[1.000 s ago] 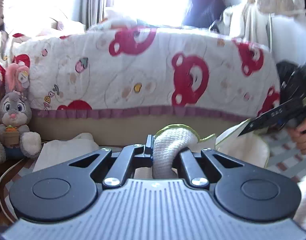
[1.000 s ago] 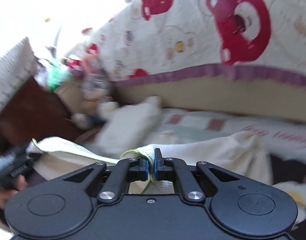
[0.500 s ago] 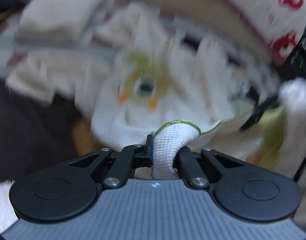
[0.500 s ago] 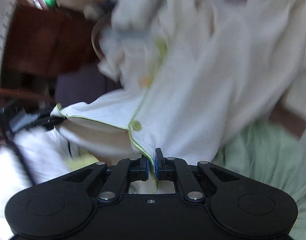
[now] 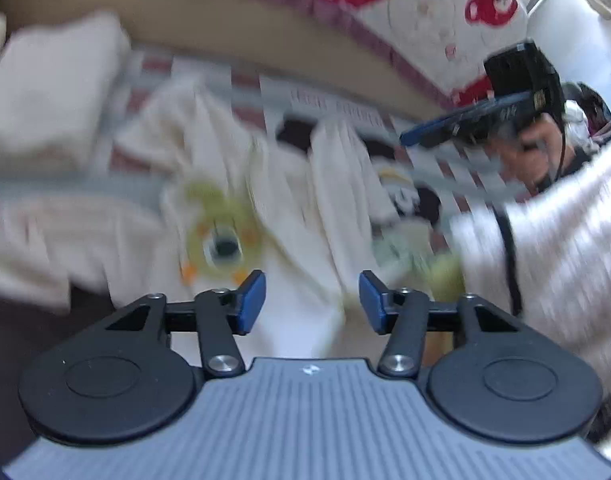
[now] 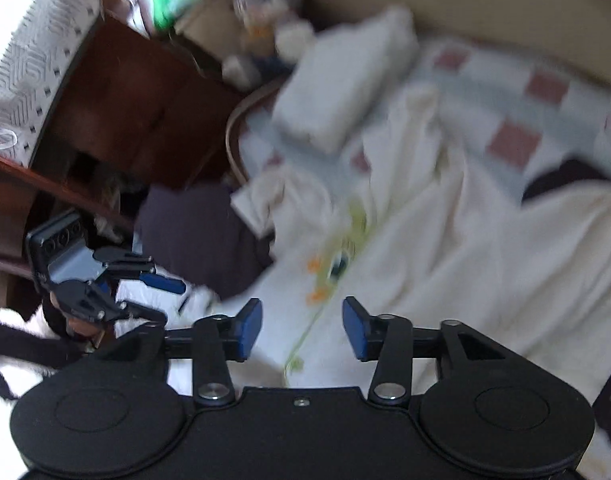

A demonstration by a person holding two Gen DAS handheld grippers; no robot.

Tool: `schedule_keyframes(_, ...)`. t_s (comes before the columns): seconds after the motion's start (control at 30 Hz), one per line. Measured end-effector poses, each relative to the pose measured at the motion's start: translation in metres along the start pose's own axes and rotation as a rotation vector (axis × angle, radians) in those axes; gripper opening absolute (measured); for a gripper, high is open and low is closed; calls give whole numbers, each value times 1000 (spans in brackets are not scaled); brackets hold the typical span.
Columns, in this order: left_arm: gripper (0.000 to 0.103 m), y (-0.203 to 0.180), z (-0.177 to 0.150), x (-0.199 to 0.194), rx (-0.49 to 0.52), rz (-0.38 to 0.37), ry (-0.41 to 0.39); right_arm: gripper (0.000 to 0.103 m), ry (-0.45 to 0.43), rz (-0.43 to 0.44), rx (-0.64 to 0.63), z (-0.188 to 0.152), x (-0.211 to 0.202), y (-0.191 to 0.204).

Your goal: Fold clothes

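Left gripper (image 5: 311, 300): blue pads spread, nothing held. Right gripper (image 6: 301, 328): pads spread, nothing held. Cream cotton garment with green trim and yellow-green round appliqué (image 5: 289, 208) lies on pink-checked bedsheet (image 6: 517, 120), 12 o'clock of both grippers, blurred.

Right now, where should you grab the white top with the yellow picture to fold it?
Judging from the blurry views, take the top by its near bottom edge, which lies flat just beyond the open right gripper. Come in low from the near side, pinching beside the green trim. The open left gripper can pinch the same edge further along.
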State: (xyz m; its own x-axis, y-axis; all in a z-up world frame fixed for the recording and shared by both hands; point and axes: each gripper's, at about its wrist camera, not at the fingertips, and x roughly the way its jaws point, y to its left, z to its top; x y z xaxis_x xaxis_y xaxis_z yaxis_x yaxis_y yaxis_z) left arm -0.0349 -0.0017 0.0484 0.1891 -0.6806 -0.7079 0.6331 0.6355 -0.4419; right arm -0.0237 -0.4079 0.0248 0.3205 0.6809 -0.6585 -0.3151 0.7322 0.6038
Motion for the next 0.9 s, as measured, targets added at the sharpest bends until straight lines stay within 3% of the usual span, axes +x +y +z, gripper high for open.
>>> schedule_keyframes(0.1,53,27,38,47,-34,66,-53,55,-38,-192,-69,28,28,-9)
schedule_keyframes(0.2,51,70,74,108,-160,101,-70,50,9,-408,-153,52,79,-31)
schedule_keyframes(0.27,50,96,88,148,-239,167,-68,23,59,-515,-179,66,115,-56)
schedule_keyframes(0.37,50,117,102,192,-240,305,-21,23,114,-554,-138,86,152,-97)
schedule_keyframes(0.43,51,126,103,211,-224,330,19,24,155,-535,-98,87,169,-120)
schedule_keyframes(0.5,51,135,99,225,-260,293,42,25,156,-522,-73,83,177,-134)
schedule_keyframes(0.6,53,140,97,237,-278,221,48,52,209,-453,-35,70,180,-146)
schedule_keyframes(0.63,55,141,97,242,-278,202,48,55,235,-427,-16,65,181,-150)
schedule_keyframes(0.73,59,144,99,260,-297,124,67,56,180,-445,-6,54,169,-143)
schedule_keyframes(0.77,56,142,100,265,-287,126,67,39,158,-452,-3,50,165,-140)
schedule_keyframes(0.8,28,139,101,269,-268,131,63,14,137,-460,-1,47,161,-138)
schedule_keyframes(0.83,5,131,103,268,-220,145,50,5,116,-467,2,43,157,-135)
schedule_keyframes(0.9,4,120,105,250,-170,115,-10,5,74,-482,7,36,149,-129)
